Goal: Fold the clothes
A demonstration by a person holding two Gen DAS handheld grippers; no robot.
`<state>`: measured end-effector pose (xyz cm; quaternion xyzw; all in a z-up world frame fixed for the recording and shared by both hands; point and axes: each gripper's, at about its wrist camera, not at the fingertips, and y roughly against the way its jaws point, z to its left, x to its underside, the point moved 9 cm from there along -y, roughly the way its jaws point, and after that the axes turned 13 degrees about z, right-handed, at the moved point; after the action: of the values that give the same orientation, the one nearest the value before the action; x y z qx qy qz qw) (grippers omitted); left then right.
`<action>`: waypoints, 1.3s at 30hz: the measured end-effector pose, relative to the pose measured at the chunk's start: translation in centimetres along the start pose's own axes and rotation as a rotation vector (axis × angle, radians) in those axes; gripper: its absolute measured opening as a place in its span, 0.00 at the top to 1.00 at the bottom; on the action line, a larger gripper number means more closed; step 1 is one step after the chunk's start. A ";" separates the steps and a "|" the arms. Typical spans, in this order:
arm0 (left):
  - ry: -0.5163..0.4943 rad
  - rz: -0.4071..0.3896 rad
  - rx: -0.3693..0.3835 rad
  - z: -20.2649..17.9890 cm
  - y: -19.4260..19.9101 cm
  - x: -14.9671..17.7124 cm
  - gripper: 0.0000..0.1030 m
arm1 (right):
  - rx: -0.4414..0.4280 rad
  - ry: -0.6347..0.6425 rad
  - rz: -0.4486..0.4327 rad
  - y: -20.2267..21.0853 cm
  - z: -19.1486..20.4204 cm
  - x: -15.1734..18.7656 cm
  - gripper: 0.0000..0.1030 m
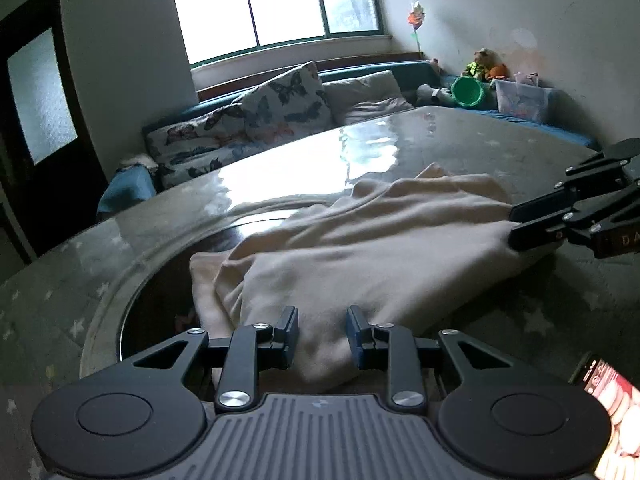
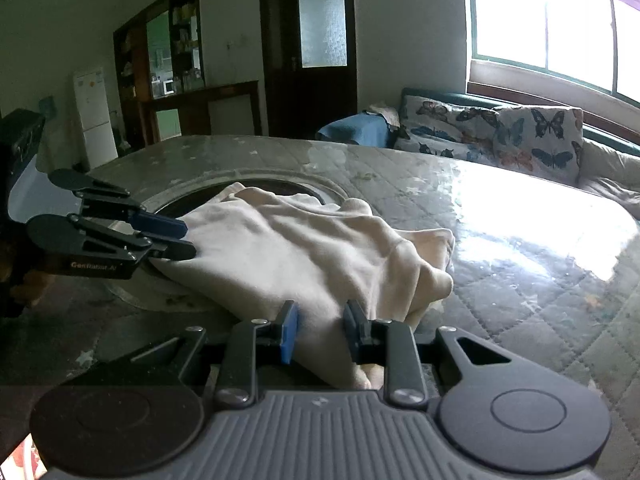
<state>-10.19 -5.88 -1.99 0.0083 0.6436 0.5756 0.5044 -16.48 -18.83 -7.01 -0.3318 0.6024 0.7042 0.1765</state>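
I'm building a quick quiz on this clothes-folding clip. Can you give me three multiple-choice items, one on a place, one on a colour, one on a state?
1. Where does the garment lie?
A. on the sofa
B. on the quilted table
C. on the floor

2. What colour is the garment?
A. cream
B. red
C. navy

3. How does the left tool stand to the garment?
A. far from it
B. closed on an edge of it
C. holding a bucket

Answers: 1 B, the cloth rests on the shiny tabletop; 2 A, it is pale cream in both views; 3 B, the right wrist view shows fabric pinched between its fingers, as the right tool also grips cloth.
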 end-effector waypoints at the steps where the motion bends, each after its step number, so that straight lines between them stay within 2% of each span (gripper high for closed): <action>1: 0.004 0.000 0.001 0.1 0.0 0.0 0.71 | 0.001 0.001 0.001 0.0 0.0 0.0 0.76; 8: 0.010 -0.009 -0.007 0.3 0.9 0.1 0.71 | -0.006 -0.042 -0.029 1.8 -1.4 -1.7 0.76; 13: 0.001 -0.022 0.005 -0.2 0.9 -0.4 0.71 | -0.035 -0.089 -0.004 -0.1 -2.6 -2.7 0.76; 17: 0.004 0.013 0.014 0.1 -0.3 0.2 0.70 | -0.045 -0.144 0.035 -1.8 -4.0 -2.2 0.76; 22: 0.031 0.011 0.038 0.8 0.2 0.0 0.70 | -0.040 -0.180 0.024 -1.4 -5.0 -2.5 0.76; 24: 0.050 0.000 0.020 1.4 0.5 -0.2 0.62 | -0.024 -0.186 0.015 -1.1 -5.4 -2.7 0.74; 26: 0.080 -0.003 0.004 2.2 0.5 -0.5 0.56 | -0.001 -0.207 0.014 -1.1 -6.1 -2.9 0.68; 30: 0.132 0.019 -0.036 3.8 -0.4 -1.0 0.54 | 0.006 -0.263 0.031 -1.9 -7.5 -2.6 0.65; 32: 0.158 0.036 -0.043 4.4 -0.9 -1.1 0.54 | 0.004 -0.286 0.039 -2.5 -8.0 -2.4 0.59; 34: 0.187 0.057 -0.053 5.1 -1.6 -1.2 0.53 | 0.013 -0.293 0.042 -2.9 -8.3 -2.3 0.57; 36: 0.212 0.074 -0.060 5.7 -2.2 -1.2 0.42 | 0.010 -0.308 0.043 -3.3 -8.5 -2.2 0.55; 39: 0.245 0.090 -0.060 6.4 -2.8 -1.2 0.34 | -0.003 -0.325 0.043 -3.6 -8.6 -2.0 0.54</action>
<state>-3.72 -2.86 -2.23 -0.0481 0.6818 0.6134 0.3958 -10.48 -26.09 -8.75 -0.2010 0.5717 0.7531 0.2560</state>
